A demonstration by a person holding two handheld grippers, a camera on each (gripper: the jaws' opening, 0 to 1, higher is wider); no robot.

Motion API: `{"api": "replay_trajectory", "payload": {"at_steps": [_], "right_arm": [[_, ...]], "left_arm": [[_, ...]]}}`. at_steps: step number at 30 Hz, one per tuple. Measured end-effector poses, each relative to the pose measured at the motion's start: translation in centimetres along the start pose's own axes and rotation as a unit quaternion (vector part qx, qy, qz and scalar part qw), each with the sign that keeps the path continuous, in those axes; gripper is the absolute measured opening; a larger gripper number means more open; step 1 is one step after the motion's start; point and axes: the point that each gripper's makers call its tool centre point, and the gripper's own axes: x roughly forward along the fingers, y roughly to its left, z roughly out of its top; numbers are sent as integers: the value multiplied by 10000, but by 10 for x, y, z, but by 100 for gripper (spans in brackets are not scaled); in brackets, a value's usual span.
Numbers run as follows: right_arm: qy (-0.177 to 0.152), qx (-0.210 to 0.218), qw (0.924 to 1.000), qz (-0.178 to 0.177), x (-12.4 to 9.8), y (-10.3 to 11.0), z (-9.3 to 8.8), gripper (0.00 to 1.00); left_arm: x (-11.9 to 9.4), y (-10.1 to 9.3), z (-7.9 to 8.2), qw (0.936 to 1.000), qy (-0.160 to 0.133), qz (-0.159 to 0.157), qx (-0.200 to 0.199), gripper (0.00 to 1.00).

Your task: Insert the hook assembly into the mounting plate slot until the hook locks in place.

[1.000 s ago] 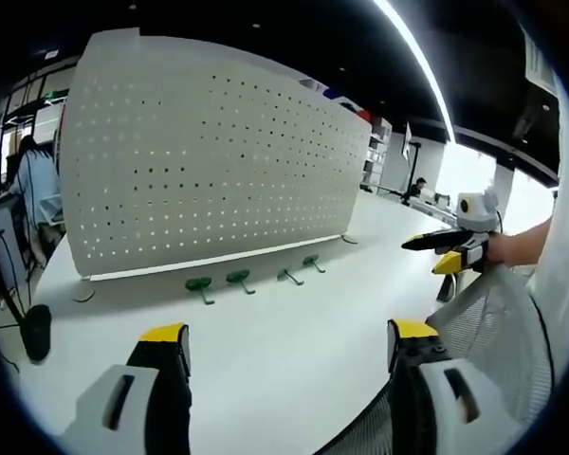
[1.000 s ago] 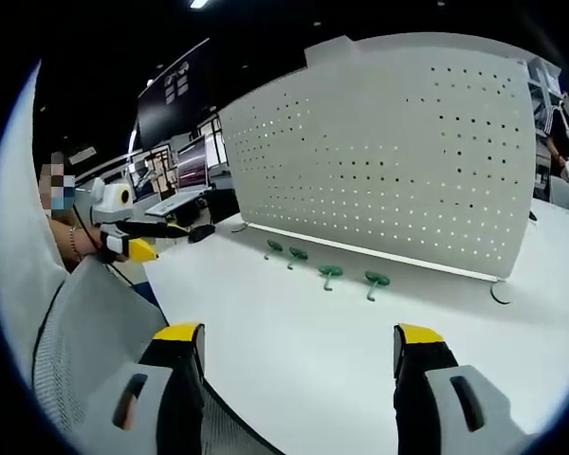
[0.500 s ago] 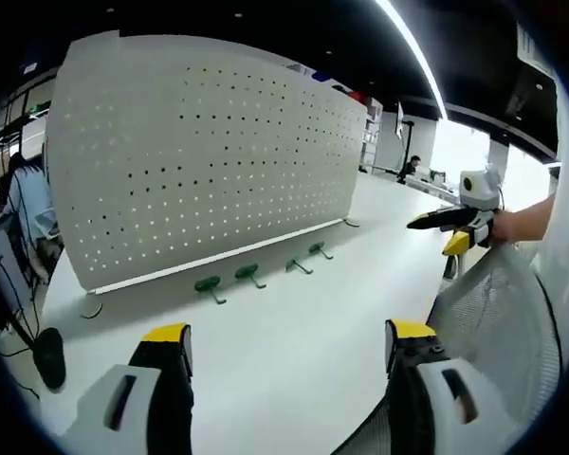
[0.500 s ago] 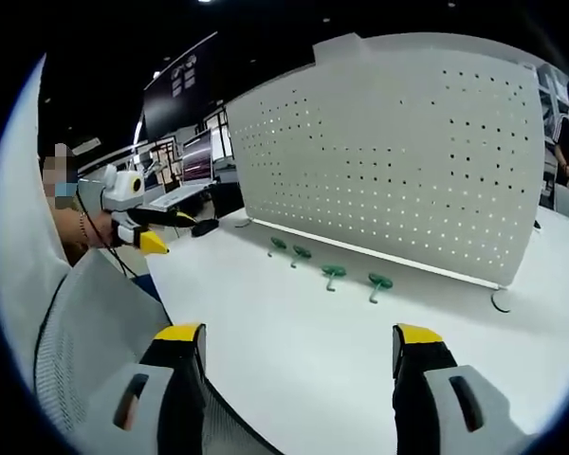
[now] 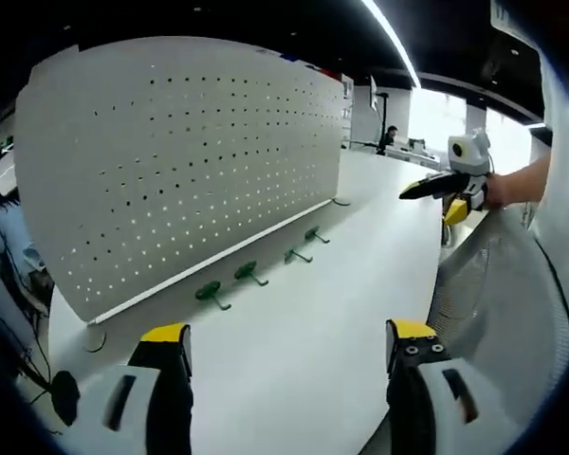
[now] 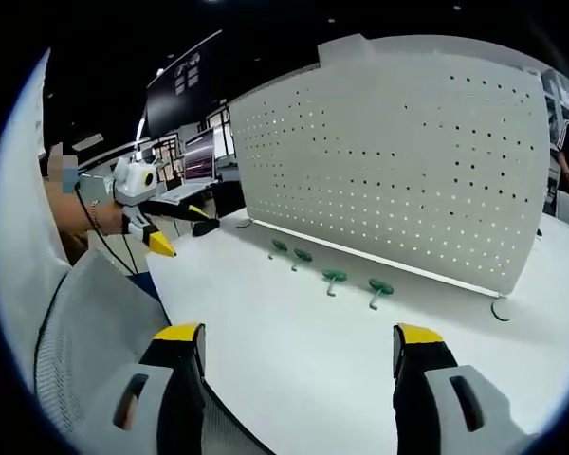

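A white pegboard plate (image 5: pixel 190 161) stands upright on the white table (image 5: pixel 294 322). Several green hooks lie in a row along its base, from one (image 5: pixel 210 294) at the left to another (image 5: pixel 313 234) at the right. My left gripper (image 5: pixel 286 349) is open and empty, well short of the hooks. My right gripper (image 5: pixel 434 197) hovers at the table's right edge. In the right gripper view the same pegboard (image 6: pixel 408 161) has green hooks (image 6: pixel 334 278) before it. My right gripper (image 6: pixel 299 349) stands open and empty, and the left gripper (image 6: pixel 175 230) is held at the far left.
A grey mesh chair back (image 5: pixel 498 303) sits close at the lower right, and it is also near in the right gripper view (image 6: pixel 85 341). A round foot (image 6: pixel 501 308) holds the pegboard's end. Desks with monitors (image 6: pixel 185 166) stand behind.
Both views have shifted with the hands. The left view now looks along the pegboard more from its left end. The hooks lie where they were. Both grippers stay open.
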Motion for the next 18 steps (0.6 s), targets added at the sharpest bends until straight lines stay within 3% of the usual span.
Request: {"api": "replay_trajectory", "payload": {"at_steps": [18], "right_arm": [[115, -104, 9999, 73, 6, 2, 1, 78]], "left_arm": [[19, 18, 8, 9971, 426, -465, 420, 83]]}}
